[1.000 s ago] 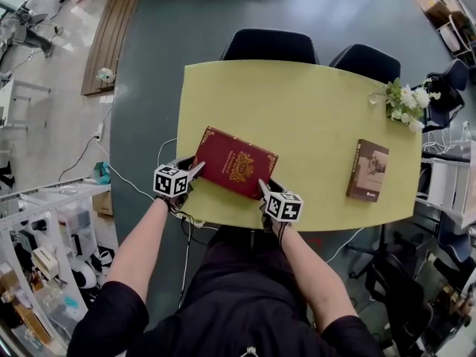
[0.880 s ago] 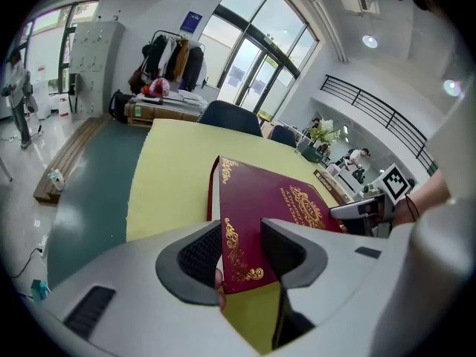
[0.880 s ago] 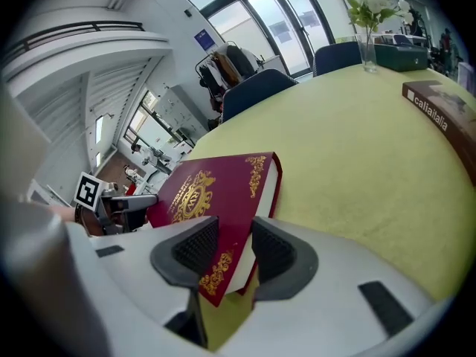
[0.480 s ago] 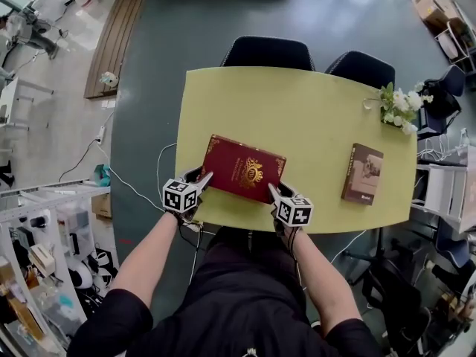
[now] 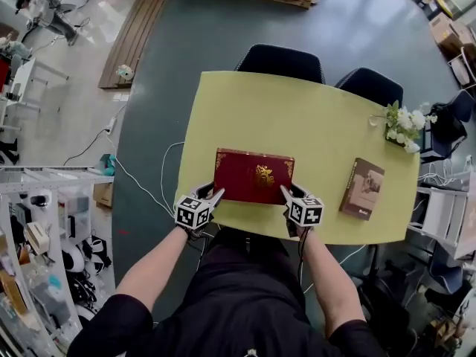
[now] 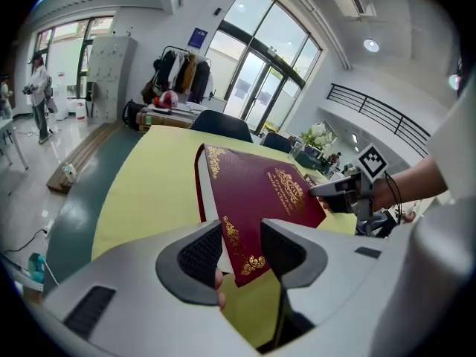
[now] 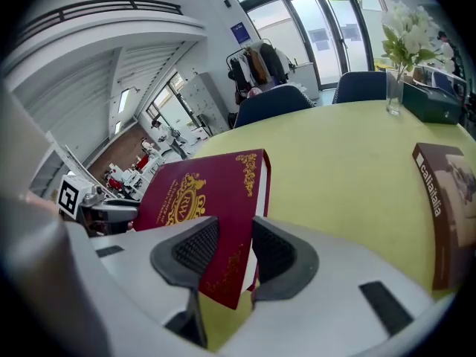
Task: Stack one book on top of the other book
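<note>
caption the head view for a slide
Left gripper and right gripper grip the red book; brown book lies on the yellow table

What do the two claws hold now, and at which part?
Both hold the red book: the left claw grips its near left corner, the right claw its near right corner.

Bright, even daylight pours through tall windows [image 6: 256, 73]; a ceiling lamp [image 6: 370, 45] glares. Shadows are soft. Fisheye distortion bends all edges, and corners go dark.

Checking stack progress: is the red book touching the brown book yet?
Apart. Head view shows bare yellow table between red book and brown book.
</note>
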Demonstrator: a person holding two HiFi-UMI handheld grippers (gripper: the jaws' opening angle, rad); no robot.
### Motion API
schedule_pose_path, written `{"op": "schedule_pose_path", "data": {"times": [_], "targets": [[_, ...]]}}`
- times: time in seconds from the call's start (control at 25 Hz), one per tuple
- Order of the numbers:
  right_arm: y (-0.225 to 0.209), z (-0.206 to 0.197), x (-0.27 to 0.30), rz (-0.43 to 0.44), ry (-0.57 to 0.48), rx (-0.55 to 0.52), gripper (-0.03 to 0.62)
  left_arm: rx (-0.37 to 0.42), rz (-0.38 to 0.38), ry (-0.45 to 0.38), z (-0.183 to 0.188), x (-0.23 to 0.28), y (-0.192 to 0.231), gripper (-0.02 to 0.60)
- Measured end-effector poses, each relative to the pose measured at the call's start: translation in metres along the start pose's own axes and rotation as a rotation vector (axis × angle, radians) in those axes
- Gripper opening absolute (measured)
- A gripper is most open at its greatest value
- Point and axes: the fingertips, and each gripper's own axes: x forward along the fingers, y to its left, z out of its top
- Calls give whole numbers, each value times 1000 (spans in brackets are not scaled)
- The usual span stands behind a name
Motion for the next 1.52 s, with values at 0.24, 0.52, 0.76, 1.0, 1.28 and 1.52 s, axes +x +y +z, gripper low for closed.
{"op": "schedule_pose_path", "data": {"times": [0.24,0.52,0.76,1.0,1.28,1.52], "targets": [[-4,10,1,58,48,-80,149,-61,36,-6,-20,-8,-20,169],[-11,22,10,117,98,-177,150,-113,95,-35,-35,-11,-41,169],[-10,33,22,165,158,-290,150,-204,135,-49,-53,-7,-55,169],[-8,46,38,211,226,-416,150,-256,170,-53,-72,2,-70,169],[-17,58,55,240,291,-529,150,-263,139,-36,-87,22,-106,169],[-33,62,63,238,341,-669,150,-293,72,-14,-97,48,-150,169]]}}
